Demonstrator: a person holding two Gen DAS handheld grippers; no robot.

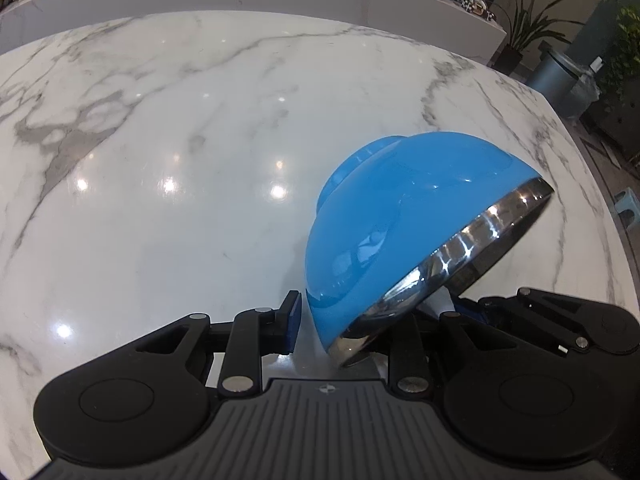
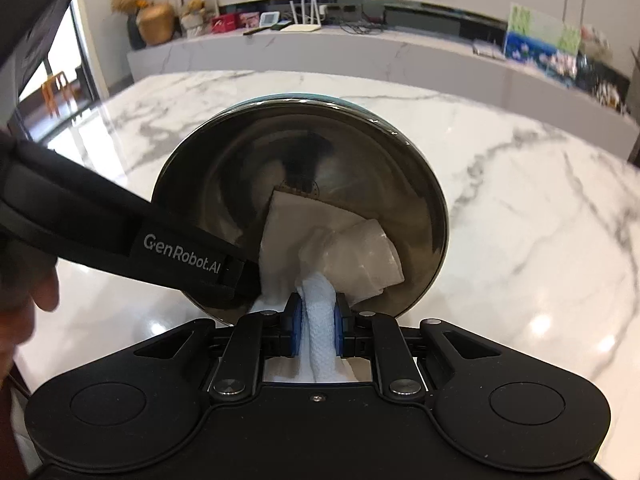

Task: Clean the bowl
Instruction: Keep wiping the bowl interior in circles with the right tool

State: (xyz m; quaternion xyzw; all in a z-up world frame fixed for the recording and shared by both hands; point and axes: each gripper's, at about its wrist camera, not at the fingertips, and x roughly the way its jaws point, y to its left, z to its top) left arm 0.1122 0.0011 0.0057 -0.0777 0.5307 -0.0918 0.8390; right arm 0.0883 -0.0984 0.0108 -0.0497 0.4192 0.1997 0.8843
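Observation:
The bowl (image 1: pixel 384 216) is blue outside with a shiny steel inside (image 2: pixel 320 168). It is tipped on its side above the marble table. My left gripper (image 1: pixel 368 320) is shut on the bowl's rim, one blue pad (image 1: pixel 294 320) outside the wall and the other finger hidden behind the rim. In the right wrist view the left gripper's black body (image 2: pixel 120 236) reaches in from the left to the rim. My right gripper (image 2: pixel 316 322) is shut on a white paper towel (image 2: pixel 336 248), which is pressed into the lower inside of the bowl.
The white marble table (image 1: pixel 160 160) spreads to the left and far side, its right edge near the bowl. A long marble shelf (image 2: pixel 360 52) with boxes, a vase and routers runs behind. A potted plant (image 1: pixel 524 28) and a grey bin (image 1: pixel 560 72) stand beyond the table's right corner.

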